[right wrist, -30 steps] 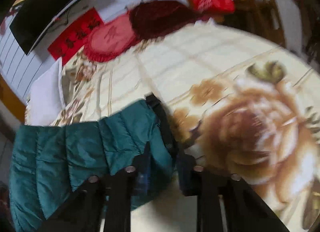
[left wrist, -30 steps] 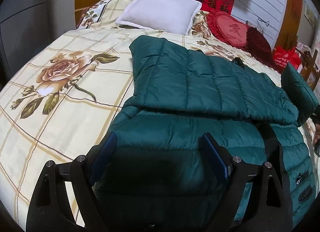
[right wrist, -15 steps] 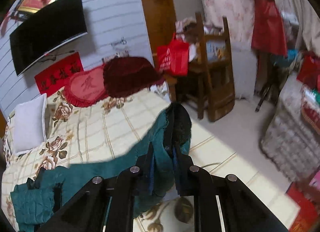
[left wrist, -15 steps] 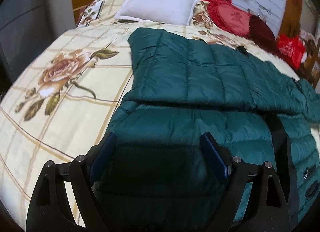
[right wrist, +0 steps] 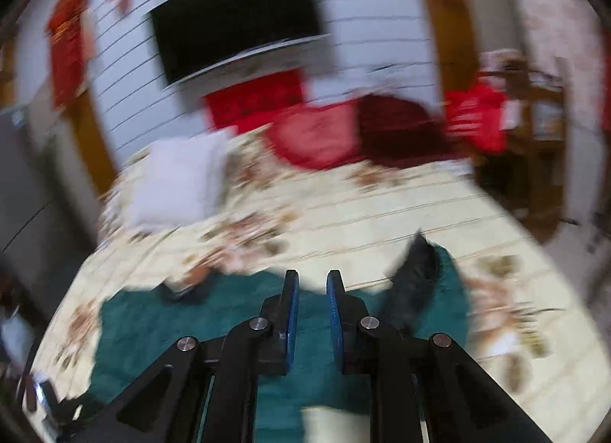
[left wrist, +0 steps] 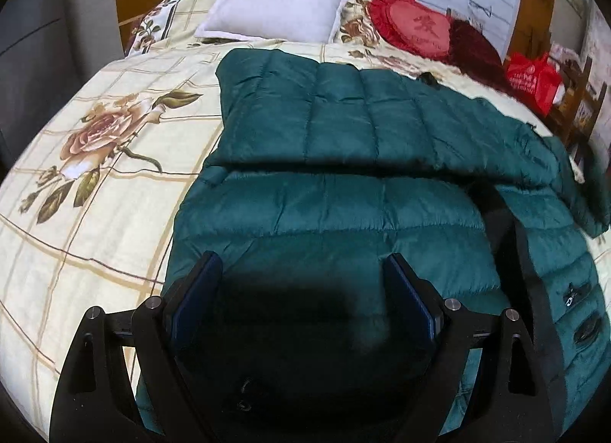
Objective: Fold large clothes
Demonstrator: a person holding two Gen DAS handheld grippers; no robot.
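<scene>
A dark green quilted puffer jacket (left wrist: pixel 343 145) lies spread on the floral bed, one sleeve folded across its body toward the right. My left gripper (left wrist: pixel 301 271) is open wide and hovers just above the jacket's near hem, holding nothing. In the blurred right wrist view the jacket (right wrist: pixel 160 313) lies below my right gripper (right wrist: pixel 312 279). Its blue-padded jaws stand a narrow gap apart with nothing between them. A green cuff with dark lining (right wrist: pixel 424 271) lies to its right on the bed.
The cream floral bedspread (left wrist: pixel 95 160) covers the bed. A white pillow (left wrist: pixel 278 4) and red cushions (left wrist: pixel 416 27) sit at the head. A red bag (left wrist: pixel 534 76) and wooden chair stand at the right. A wall television (right wrist: pixel 233 19) hangs above.
My right gripper was shut on the sleeve cuff and has let it go; its jaws now stand slightly apart, and it swung back over the bed. The left gripper has barely moved.
</scene>
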